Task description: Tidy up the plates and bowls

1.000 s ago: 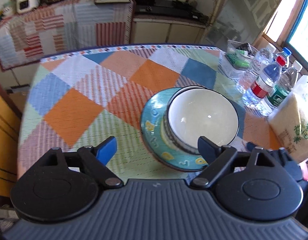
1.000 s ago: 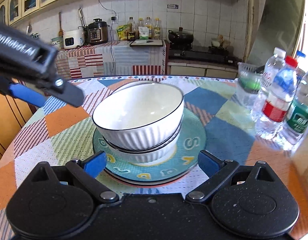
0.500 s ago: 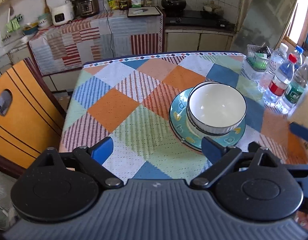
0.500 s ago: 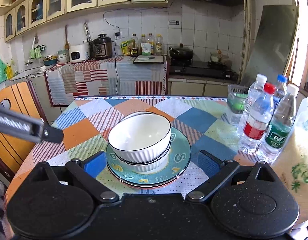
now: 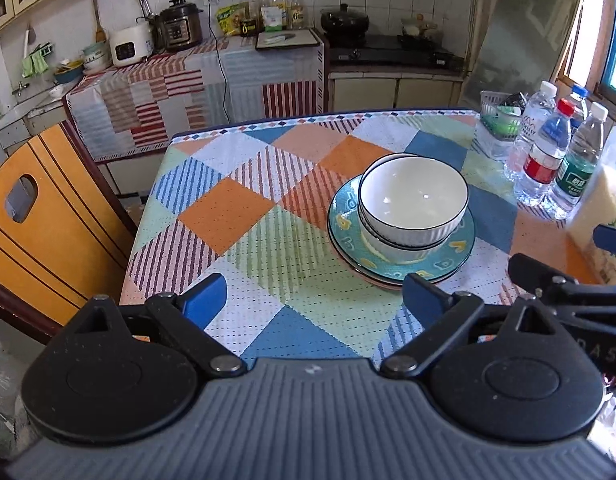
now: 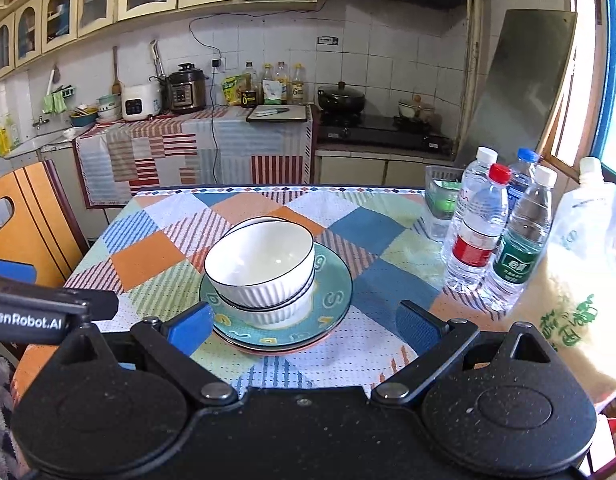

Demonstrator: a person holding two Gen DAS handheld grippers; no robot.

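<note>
Two white ribbed bowls with dark rims are nested (image 5: 414,200) (image 6: 261,266) on a teal plate with yellow marks (image 5: 460,256) (image 6: 336,300). That plate lies on an orange-rimmed plate beneath it. The stack sits mid-table on the patchwork cloth. My left gripper (image 5: 314,300) is open and empty, held above the table's near edge, short of the stack. My right gripper (image 6: 303,326) is open and empty, just in front of the stack. The right gripper shows at the right edge of the left wrist view, and the left gripper at the left edge of the right wrist view.
Several water bottles (image 5: 548,160) (image 6: 492,232) and a clear tub of green items (image 5: 500,124) stand at the table's right. A white pouch (image 6: 576,276) stands at the near right. An orange chair (image 5: 39,216) is at the left. A kitchen counter is behind.
Both grippers have drawn back and up from the stack, which now looks smaller and farther. The bowls and plates have not moved.
</note>
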